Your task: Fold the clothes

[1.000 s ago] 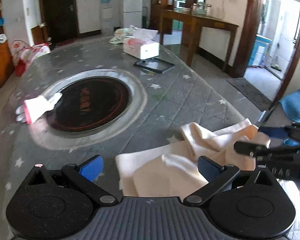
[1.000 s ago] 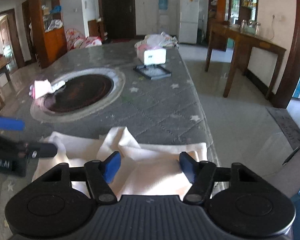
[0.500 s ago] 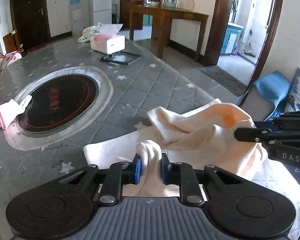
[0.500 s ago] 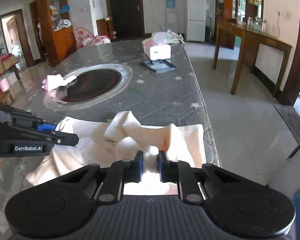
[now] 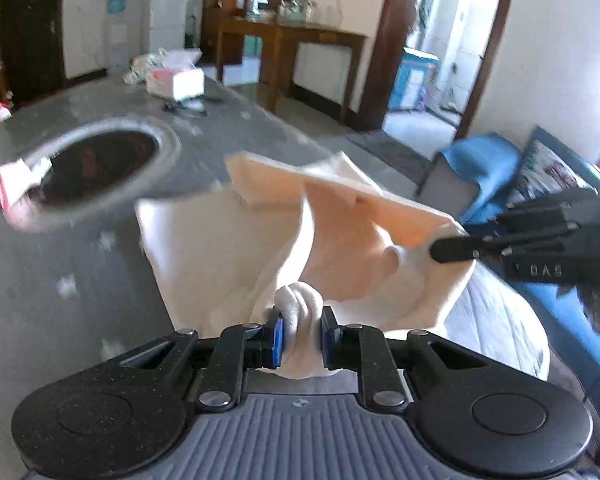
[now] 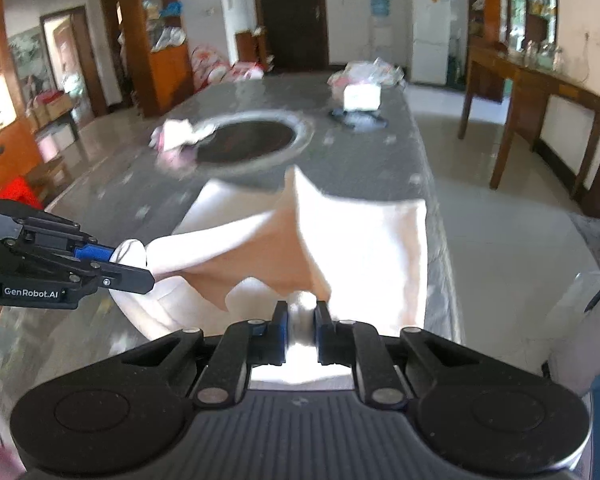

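A cream, peach-tinted garment [image 5: 236, 236] hangs lifted over the near end of the grey star-patterned table [image 5: 80, 272]. My left gripper [image 5: 300, 330] is shut on a bunched fold of its near edge. My right gripper [image 6: 302, 330] is shut on another bunch of the same garment [image 6: 364, 240]. In the left wrist view the right gripper [image 5: 452, 250] shows at the right, pinching the cloth's edge. In the right wrist view the left gripper [image 6: 136, 276] shows at the left, holding its corner. The cloth sags between them, its far part still on the table.
A dark round inset with a glass rim [image 5: 100, 160] lies mid-table, a pink and white glove [image 5: 8, 188] at its left edge. A tissue box [image 5: 176, 82] and a dark tray [image 6: 358, 118] sit at the far end. A blue chair [image 5: 488, 168] stands to the right.
Both grippers closed on the garment's near edge and have lifted it off the table; the cloth now hangs stretched between them, and both views are blurred by motion.
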Motion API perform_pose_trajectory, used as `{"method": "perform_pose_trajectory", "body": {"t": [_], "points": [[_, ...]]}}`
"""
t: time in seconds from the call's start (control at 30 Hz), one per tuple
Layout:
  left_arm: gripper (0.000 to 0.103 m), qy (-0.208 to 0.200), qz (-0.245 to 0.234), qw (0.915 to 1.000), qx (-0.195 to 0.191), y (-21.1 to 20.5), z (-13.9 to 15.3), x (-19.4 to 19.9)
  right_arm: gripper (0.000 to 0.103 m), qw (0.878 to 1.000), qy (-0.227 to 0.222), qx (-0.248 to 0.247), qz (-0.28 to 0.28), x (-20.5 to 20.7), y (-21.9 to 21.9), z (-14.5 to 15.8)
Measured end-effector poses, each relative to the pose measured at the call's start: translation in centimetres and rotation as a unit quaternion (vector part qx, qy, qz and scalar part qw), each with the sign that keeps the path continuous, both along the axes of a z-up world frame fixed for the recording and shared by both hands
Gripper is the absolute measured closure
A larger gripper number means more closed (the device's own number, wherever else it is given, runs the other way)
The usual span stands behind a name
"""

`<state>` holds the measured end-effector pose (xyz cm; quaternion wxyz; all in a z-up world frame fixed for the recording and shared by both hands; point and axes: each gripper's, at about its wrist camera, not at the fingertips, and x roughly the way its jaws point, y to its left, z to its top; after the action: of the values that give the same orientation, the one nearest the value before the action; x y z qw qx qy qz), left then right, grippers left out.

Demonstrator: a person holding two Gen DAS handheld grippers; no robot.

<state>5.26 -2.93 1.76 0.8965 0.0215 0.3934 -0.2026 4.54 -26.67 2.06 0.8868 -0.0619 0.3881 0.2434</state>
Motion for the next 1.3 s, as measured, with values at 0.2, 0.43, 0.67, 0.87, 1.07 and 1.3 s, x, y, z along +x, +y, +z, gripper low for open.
{"method": "perform_pose_trajectory", "body": {"t": [0.2,0.43,0.67,0.87,1.07,1.3], "points": [[0.078,0.019,-0.028,0.9994,-0.003,0.4,-0.7,-2.9,0.08,0.999,0.018,-0.003,0.027,-1.9,0.1,0.3],[0.057,0.024,-0.034,0.9991,-0.001,1.1,-1.0,-4.3,0.065,1.0,-0.003,0.015,0.025,0.7,1.5,1.8],[0.054,0.017,0.006,0.9998,0.005,2.5,-0.9,-2.5,0.052,0.999,-0.011,-0.006,0.034,5.4,5.4,0.5],[0.054,0.018,0.057,0.998,0.018,4.5,-1.7,0.3,0.052,0.999,-0.003,-0.025,0.029,9.8,8.6,-2.5],[0.054,0.016,0.025,0.9995,0.012,3.3,-1.7,1.0,0.041,0.998,0.001,-0.047,0.038,12.7,11.4,-4.9],[0.052,0.013,-0.006,0.9997,0.018,1.1,-2.0,1.4,0.097,0.998,-0.008,-0.056,0.012,13.4,10.2,-5.3]]}}
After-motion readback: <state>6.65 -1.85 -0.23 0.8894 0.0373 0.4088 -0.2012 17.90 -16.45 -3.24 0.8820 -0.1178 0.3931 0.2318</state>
